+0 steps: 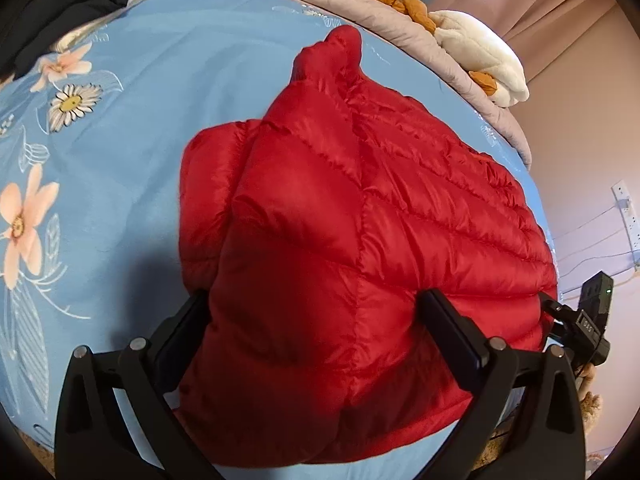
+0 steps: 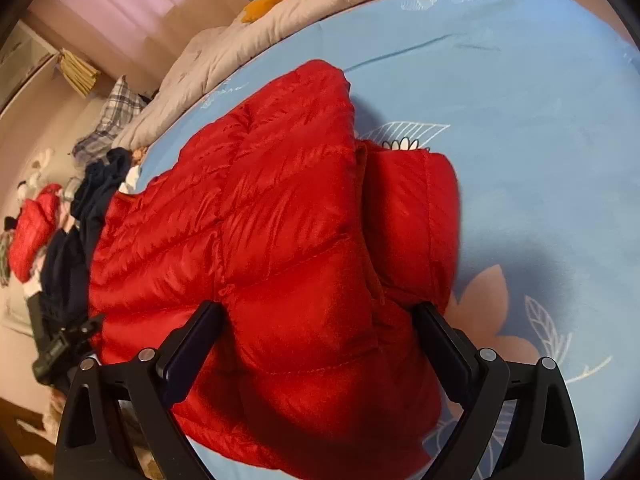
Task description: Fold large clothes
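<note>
Red puffer jacket (image 1: pixel 360 216) is lying partly folded on the bed's blue floral sheet (image 1: pixel 132 128), bunched up right in front of both claws. Left claw (image 1: pixel 316 308) is spread wide, its two fingers straddling a thick fold of the jacket's near edge; fabric is bulging between them, but whether they are pinching it or just sitting around it I cannot tell. Right claw (image 2: pixel 320 320) is likewise spread wide around the jacket's near end, with a sleeve or side panel (image 2: pixel 412 220) folded over just ahead and to its right; grip also unclear. Beyond the left claw, a grey quilt (image 1: pixel 400 28) is running along the far edge of the sheet with a white and orange plush toy (image 1: pixel 480 52) lying on it. Dark clothes (image 2: pixel 92 208) are piled left of the right claw, beside the jacket.
</note>
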The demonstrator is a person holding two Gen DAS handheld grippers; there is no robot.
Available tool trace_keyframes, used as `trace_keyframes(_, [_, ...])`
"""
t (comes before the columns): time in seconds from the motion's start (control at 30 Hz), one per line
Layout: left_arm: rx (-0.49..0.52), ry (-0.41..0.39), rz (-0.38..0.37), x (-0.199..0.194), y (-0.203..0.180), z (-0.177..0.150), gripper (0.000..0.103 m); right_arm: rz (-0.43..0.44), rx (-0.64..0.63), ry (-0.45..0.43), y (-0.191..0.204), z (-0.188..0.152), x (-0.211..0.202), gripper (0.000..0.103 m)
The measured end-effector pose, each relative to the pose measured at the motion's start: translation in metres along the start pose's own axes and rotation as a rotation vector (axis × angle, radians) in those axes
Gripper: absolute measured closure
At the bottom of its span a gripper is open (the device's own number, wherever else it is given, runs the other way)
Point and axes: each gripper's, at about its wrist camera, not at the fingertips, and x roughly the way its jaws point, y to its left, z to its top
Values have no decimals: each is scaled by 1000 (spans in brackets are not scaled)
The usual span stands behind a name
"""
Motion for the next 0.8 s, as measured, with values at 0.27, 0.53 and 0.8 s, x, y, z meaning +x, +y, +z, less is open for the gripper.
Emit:
trace_keyframes(0.27, [-24, 9, -54, 3, 0, -5, 32, 56, 27, -1, -4, -5, 5, 17])
trace_keyframes(0.53, [65, -76, -17, -32, -31, -8, 80, 120, -23, -55, 18, -10, -17, 77])
trace_keyframes(0.8, [143, -217, -54, -90, -64, -4, 85, 177, -115, -207, 52, -6, -73, 83])
